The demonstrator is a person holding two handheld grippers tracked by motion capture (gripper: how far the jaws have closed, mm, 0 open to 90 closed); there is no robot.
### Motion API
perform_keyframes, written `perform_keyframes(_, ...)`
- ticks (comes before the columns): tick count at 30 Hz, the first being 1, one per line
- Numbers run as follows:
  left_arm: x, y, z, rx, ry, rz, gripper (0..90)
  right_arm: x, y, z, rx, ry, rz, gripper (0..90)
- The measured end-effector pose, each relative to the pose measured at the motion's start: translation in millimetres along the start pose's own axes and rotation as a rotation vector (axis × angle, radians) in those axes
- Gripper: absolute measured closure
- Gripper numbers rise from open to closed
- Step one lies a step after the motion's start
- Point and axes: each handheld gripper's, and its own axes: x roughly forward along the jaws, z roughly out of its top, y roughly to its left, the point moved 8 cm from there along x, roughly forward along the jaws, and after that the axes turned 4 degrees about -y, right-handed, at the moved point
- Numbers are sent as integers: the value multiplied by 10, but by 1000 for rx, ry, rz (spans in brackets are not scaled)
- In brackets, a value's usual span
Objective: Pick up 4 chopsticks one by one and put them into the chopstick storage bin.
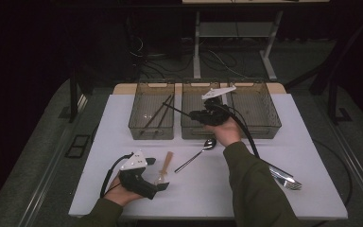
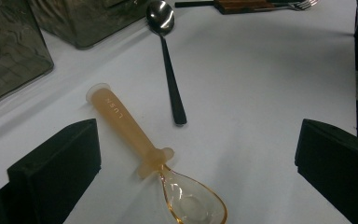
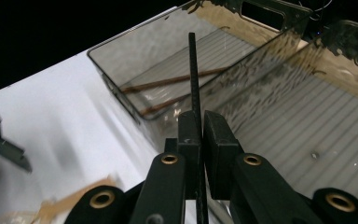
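Chopstick (image 3: 194, 79), thin and black, is clamped between the closed jaws of the right gripper (image 3: 201, 140), its tip reaching over the left bin (image 3: 121, 60), where two brown chopsticks (image 3: 168, 83) already lie. The step in hand looks like sorting cutlery: carrying this stick to that bin. Next, the tip likely has to clear the rim before release. The left gripper (image 2: 196, 163) rests on the surface (image 2: 261, 93), jaws wide apart and empty, either side of an amber baby spoon (image 2: 140, 144) whose handle reads "LUSN". A black-handled spoon (image 2: 168, 70) lies beyond.
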Motion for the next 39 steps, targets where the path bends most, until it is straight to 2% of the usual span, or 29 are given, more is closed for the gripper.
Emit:
perform_keyframes(6,-3,4,-1,0,2,2,0,230,56,122,3,19,-21,853)
perform_keyframes(18,-3,-13,4,7,-2,-9,0,763,71,318,24,65,-67,853)
perform_keyframes(26,-17,-14,12,22,2,-14,0,1085,105,376,17,100,-90,852)
perform_keyframes(31,-11,-23,12,17,4,-17,0,1258,164,381,18,120,-87,849)
perform_keyframes(33,-13,-23,13,19,-1,-17,0,1323,204,380,23,130,-77,828)
perform_keyframes(35,-20,-22,15,21,0,-18,0,1338,214,400,15,119,-93,727)
perform_keyframes(39,-21,-21,18,23,-2,-18,0,1268,232,449,31,95,-89,666)
